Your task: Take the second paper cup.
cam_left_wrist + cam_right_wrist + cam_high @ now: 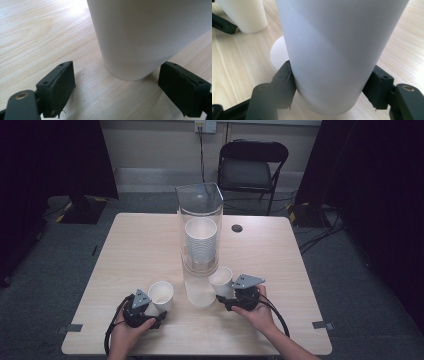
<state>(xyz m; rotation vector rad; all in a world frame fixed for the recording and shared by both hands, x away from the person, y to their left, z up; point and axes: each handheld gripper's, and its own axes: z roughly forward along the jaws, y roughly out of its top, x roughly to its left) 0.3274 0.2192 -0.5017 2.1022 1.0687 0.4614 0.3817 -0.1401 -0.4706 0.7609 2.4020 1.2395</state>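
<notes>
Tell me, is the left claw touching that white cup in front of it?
Apart. The left gripper view shows the left gripper open, bare table between each jaw and the white cup.

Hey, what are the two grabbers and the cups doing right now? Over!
Left gripper open, left cup standing free. Right gripper shut on right cup. Clear cup holder stands just behind.

My high view looks forward and down on the table [140, 245]; both gripper views sit low, close to cups, sharing its near edge.

Black grippers [150, 312], grey three-cornered top plates, screw holes in jaws, black trailing cables.
</notes>
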